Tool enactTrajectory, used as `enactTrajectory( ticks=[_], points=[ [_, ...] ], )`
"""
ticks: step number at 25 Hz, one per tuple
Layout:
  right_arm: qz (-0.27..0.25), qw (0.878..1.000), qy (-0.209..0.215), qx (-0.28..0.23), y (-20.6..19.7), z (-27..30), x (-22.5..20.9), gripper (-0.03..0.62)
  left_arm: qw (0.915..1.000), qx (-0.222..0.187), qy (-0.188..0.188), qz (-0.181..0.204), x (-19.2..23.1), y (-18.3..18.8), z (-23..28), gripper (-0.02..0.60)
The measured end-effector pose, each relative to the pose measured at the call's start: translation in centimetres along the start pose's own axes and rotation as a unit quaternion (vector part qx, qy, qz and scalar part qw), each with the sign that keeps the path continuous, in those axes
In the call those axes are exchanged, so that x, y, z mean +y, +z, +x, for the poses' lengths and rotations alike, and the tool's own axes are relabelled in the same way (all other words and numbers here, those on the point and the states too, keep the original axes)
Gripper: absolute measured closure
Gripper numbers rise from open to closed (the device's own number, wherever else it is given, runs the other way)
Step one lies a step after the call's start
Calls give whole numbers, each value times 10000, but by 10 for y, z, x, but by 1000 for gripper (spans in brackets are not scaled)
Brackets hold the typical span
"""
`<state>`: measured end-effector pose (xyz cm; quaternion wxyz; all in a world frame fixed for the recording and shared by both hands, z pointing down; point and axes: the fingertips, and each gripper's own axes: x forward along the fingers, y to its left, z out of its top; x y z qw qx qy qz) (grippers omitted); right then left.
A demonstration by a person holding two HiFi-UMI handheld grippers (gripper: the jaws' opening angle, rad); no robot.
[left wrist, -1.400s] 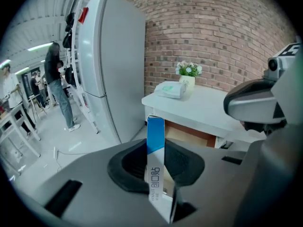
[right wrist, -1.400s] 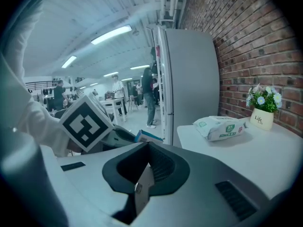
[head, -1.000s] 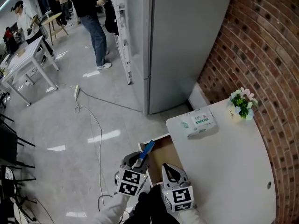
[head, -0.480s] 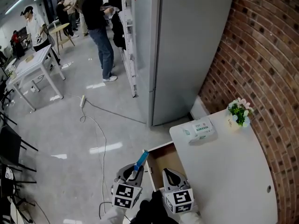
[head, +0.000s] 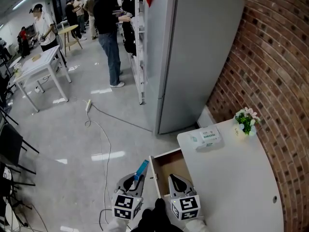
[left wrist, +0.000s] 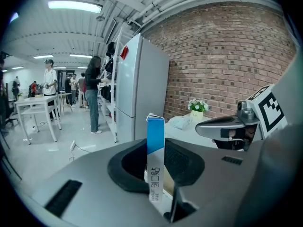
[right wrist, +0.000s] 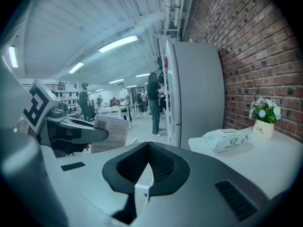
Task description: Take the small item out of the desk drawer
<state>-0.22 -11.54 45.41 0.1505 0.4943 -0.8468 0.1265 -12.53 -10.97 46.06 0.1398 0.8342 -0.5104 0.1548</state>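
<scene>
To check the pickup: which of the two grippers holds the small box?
The left gripper: its jaws clamp the slim blue-and-white box upright. The right gripper has its jaws together, with nothing between them.

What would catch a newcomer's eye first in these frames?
A slim blue-and-white box stands upright, clamped between the jaws of the left gripper, just left of the open drawer in the white desk. At the desk's far end sit a wipes pack and a small flower pot.
</scene>
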Motion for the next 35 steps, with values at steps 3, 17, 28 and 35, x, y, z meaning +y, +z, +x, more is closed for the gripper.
enactTrajectory(
  ticks=[3,17,28,35],
  points=[
    [2,10000,48,-5,1,-3,5,568,9999,-95,108,-35,3,0,-9,494],
    [110,9999,52,-29,-3,-13,14,569,9997,-224,39,-125,-3,7,-18,494],
    [84,9999,105,20,-6,-13,13,568,9996,-190,67,-191,-3,5,-16,494],
    [35,9999,115,46,-8,-11,16,568,9995,-145,90,-251,2,1,-14,494]
  ],
)
